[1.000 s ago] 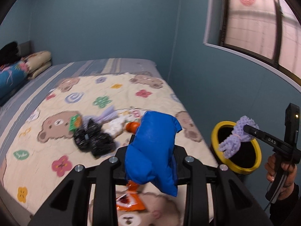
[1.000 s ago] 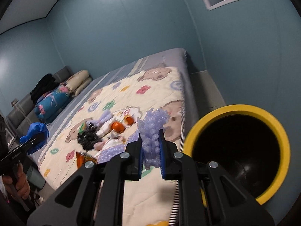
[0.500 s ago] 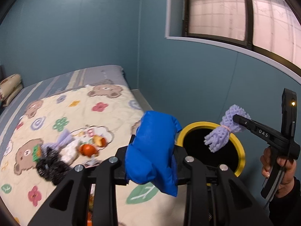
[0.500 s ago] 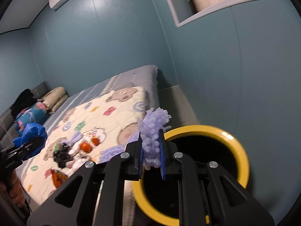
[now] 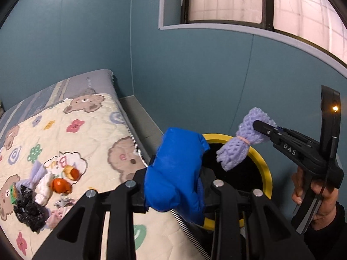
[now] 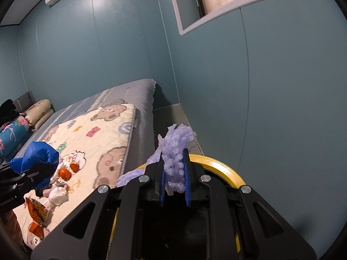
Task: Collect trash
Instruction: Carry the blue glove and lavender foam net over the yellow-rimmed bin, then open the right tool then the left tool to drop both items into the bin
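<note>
The bin [image 5: 265, 171], black inside with a yellow rim, stands on the floor in the gap between the bed [image 5: 91, 117] and the blue wall [image 5: 216, 75], and both loads are now close to its mouth. The right claw [image 6: 174, 171] is clamped on a purple foam net [image 6: 175, 151]; in the left view the net [image 5: 238, 145] hangs directly above the dark opening, its long axis slanting down and away from the claw tips, a rubber band around its middle. The left claw [image 5: 173, 186] grips a blue bag [image 5: 176, 171], a puffy bundle standing roughly upright between the pads, and from its own camera it covers the near left part of the rim, so it seems to sit at the bin's edge on the bed side rather than over the centre. The right hand [image 5: 314, 192] is therefore the better placed: the net probably needs only a release to fall inside, whereas the bag likely wants a little more travel toward the wall first. More trash remains on the quilt: orange peel [image 5: 60, 184], a black bag [image 5: 28, 210], white paper [image 5: 43, 188] and a snack wrapper [image 6: 36, 212].
</note>
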A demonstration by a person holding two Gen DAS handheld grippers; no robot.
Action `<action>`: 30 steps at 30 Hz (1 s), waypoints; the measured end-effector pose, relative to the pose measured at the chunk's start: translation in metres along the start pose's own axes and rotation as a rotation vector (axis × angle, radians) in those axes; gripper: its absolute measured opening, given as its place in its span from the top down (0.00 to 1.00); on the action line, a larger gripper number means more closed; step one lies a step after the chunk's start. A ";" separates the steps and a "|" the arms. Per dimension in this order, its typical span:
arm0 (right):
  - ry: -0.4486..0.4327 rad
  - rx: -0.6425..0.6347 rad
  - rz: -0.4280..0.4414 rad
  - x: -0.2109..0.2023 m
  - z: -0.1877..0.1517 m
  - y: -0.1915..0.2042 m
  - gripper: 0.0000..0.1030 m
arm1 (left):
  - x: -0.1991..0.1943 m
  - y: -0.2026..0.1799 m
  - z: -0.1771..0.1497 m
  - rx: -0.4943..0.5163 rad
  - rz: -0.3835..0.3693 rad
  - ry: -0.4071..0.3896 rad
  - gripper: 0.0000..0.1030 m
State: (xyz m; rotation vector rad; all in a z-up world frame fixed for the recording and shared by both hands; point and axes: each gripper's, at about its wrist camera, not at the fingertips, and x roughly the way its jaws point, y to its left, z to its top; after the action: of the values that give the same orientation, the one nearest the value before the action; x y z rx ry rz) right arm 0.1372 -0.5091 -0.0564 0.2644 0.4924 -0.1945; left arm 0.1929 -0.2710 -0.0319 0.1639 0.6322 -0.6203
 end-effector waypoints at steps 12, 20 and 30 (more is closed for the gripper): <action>0.033 0.004 -0.042 0.030 -0.009 -0.018 0.86 | 0.042 -0.021 0.004 0.009 -0.051 0.049 0.69; 0.055 0.044 -0.063 0.040 -0.011 -0.028 0.83 | 0.050 -0.026 0.006 -0.008 -0.064 0.049 0.54; 0.042 0.077 -0.086 0.032 -0.008 -0.034 0.56 | 0.031 -0.030 0.010 0.006 -0.034 -0.024 0.22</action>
State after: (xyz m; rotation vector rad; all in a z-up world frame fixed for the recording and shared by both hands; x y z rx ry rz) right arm 0.1532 -0.5432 -0.0861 0.3230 0.5391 -0.2920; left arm 0.1998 -0.3133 -0.0409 0.1516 0.6110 -0.6558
